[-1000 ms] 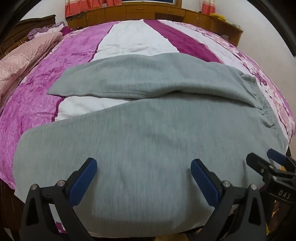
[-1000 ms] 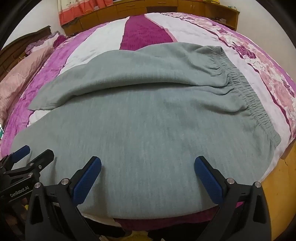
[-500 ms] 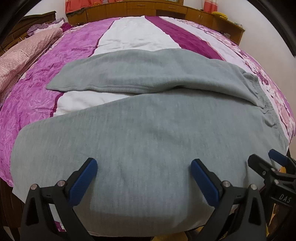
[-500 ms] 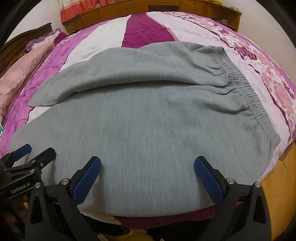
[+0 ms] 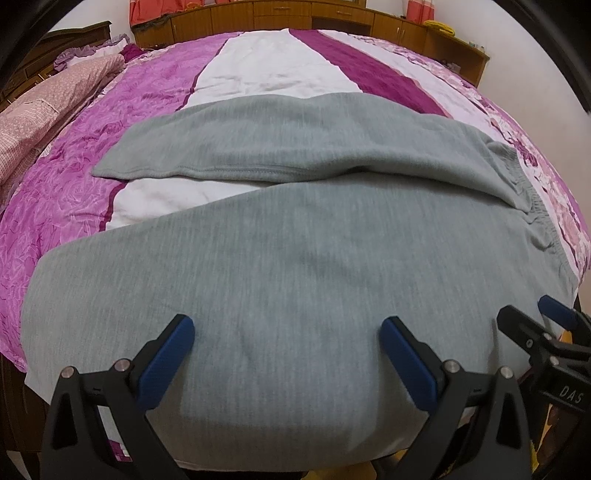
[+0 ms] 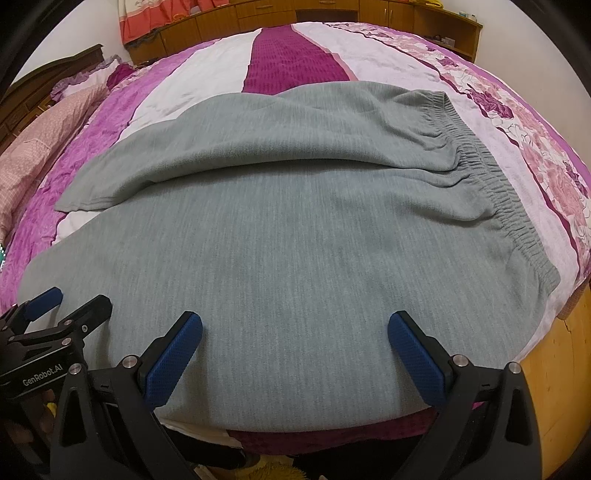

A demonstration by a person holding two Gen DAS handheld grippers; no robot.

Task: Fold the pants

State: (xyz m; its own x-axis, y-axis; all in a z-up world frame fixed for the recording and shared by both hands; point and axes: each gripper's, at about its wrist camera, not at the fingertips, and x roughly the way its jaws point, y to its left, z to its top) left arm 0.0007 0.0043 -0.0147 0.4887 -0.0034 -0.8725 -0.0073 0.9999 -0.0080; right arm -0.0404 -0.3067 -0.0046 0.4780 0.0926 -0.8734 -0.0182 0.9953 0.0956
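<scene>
Grey sweatpants (image 5: pixel 295 258) lie spread on the bed, also in the right wrist view (image 6: pixel 295 240). The elastic waistband (image 6: pixel 509 206) is at the right, and the two legs run left. The far leg's cuff (image 5: pixel 122 166) lies apart from the near leg. My left gripper (image 5: pixel 286 332) is open and empty over the near leg at the bed's front edge. My right gripper (image 6: pixel 295 328) is open and empty over the near hip area. Each gripper shows at the side of the other's view: the right one (image 5: pixel 532 317) and the left one (image 6: pixel 74 299).
The bed has a purple, white and floral cover (image 5: pixel 258 70). A pink quilt and pillows (image 5: pixel 40 107) lie at the far left. Wooden cabinets (image 5: pixel 295 14) line the far wall. Wooden floor (image 6: pixel 554 369) shows past the bed's right corner.
Both cameras have moved slightly closer to the pants and a little forward. Both grippers stay open and the pants have not moved.
</scene>
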